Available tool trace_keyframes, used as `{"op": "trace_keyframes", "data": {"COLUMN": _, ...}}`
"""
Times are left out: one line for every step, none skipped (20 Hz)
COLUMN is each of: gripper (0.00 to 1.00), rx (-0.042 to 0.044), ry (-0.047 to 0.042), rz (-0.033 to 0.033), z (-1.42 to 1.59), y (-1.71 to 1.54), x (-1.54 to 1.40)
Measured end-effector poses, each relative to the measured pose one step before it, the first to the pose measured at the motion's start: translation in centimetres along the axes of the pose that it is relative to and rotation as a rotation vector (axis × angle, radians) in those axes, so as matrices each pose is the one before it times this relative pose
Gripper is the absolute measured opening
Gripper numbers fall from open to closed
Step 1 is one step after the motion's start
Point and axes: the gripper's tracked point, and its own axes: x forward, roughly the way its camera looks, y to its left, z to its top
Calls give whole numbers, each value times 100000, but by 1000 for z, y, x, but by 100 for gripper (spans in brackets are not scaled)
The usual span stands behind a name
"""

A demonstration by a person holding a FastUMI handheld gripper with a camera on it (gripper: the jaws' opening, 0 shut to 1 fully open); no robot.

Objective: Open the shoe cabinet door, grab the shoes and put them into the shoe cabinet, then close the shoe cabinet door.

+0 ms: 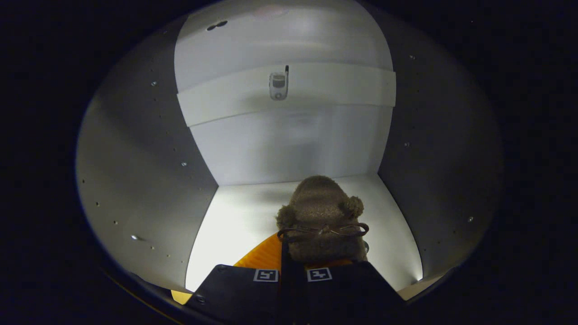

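My claw is closed, its two fingers drawn almost together on the heel end of the slipper, and I carry it inside the shoe cabinet. The slipper is a fuzzy brown thing with two little round ears, a thin wire pair of glasses across its face and an orange sole showing just beside my fingers. It points away from me, toe toward the back wall.

I judge it light and soft: the plush upper will squash under my fingers, so the grip holds by pinching fabric, not by bracing on anything stiff. The sole looks firmer, and the rim where upper meets sole is the best place to hold. The wire glasses look flimsy and I would keep my fingers off them. Dropped, it should not break or roll, only flop.

The cabinet floor under the slipper is bare and brightly lit. The side walls are close on both sides and dotted with small pegs and holes. Above, a shelf edge crosses the back, with a small metal fitting on it; I cannot tell what it is. I see nothing on the floor to block setting the slipper down; the side walls alone limit my swing.
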Motion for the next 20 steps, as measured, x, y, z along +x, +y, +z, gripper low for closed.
{"op": "trace_keyframes", "data": {"gripper": 8, "rx": -367, "ry": 299, "rz": -717, "z": -24, "y": -116, "x": 380}}
{"op": "trace_keyframes", "data": {"gripper": 9, "rx": 256, "ry": 517, "rz": 74, "z": -217, "y": 17, "x": 397}}
{"op": "trace_keyframes", "data": {"gripper": 10, "rx": 780, "ry": 976, "rz": 237, "z": -196, "y": 74, "x": 220}}
{"op": "trace_keyframes", "data": {"gripper": 10, "rx": 881, "ry": 398, "rz": 320, "z": -98, "y": 186, "x": 107}}
{"op": "trace_keyframes", "data": {"gripper": 10, "rx": 62, "ry": 39, "rz": -690, "z": 22, "y": -117, "x": -89}}
{"op": "trace_keyframes", "data": {"gripper": 12, "rx": -262, "ry": -89, "rz": -560, "z": -32, "y": -59, "x": 18}}
{"op": "trace_keyframes", "data": {"gripper": 12, "rx": 45, "ry": 232, "rz": 78, "z": -89, "y": -14, "x": -249}}
{"op": "trace_keyframes", "data": {"gripper": 15, "rx": 432, "ry": 460, "rz": -154, "z": -201, "y": -75, "x": -110}}
{"op": "trace_keyframes", "data": {"gripper": 20, "rx": 704, "ry": 59, "rz": 670, "z": -47, "y": 58, "x": -383}}
{"op": "trace_keyframes", "data": {"gripper": 25, "rx": 449, "ry": -491, "rz": 157, "z": 93, "y": -27, "x": -517}}
{"op": "trace_keyframes", "data": {"gripper": 29, "rx": 498, "ry": -428, "rz": 125, "z": 176, "y": -204, "x": -407}}
{"op": "trace_keyframes", "data": {"gripper": 33, "rx": 1106, "ry": -286, "rz": 935, "z": 30, "y": 79, "x": -576}}
{"op": "trace_keyframes", "data": {"gripper": 38, "rx": 1195, "ry": -69, "rz": 1184, "z": 22, "y": -28, "x": -575}}
{"op": "trace_keyframes", "data": {"gripper": 45, "rx": 1154, "ry": -241, "rz": 1609, "z": -18, "y": 172, "x": -544}}
{"op": "trace_keyframes", "data": {"gripper": 52, "rx": 863, "ry": -826, "rz": 1474, "z": 93, "y": 123, "x": -721}}
{"op": "trace_keyframes", "data": {"gripper": 59, "rx": 385, "ry": -1024, "rz": 1460, "z": 129, "y": 61, "x": -731}}
{"op": "trace_keyframes", "data": {"gripper": 66, "rx": -317, "ry": -864, "rz": 1630, "z": 38, "y": 272, "x": -901}}
{"op": "trace_keyframes", "data": {"gripper": 74, "rx": -919, "ry": -1003, "rz": 599, "z": -30, "y": 88, "x": -917}}
{"op": "trace_keyframes", "data": {"gripper": 83, "rx": -1012, "ry": -1156, "rz": 355, "z": 2, "y": 157, "x": -803}}
{"op": "trace_keyframes", "data": {"gripper": 91, "rx": -1184, "ry": -1236, "rz": 178, "z": 19, "y": 79, "x": -1097}}
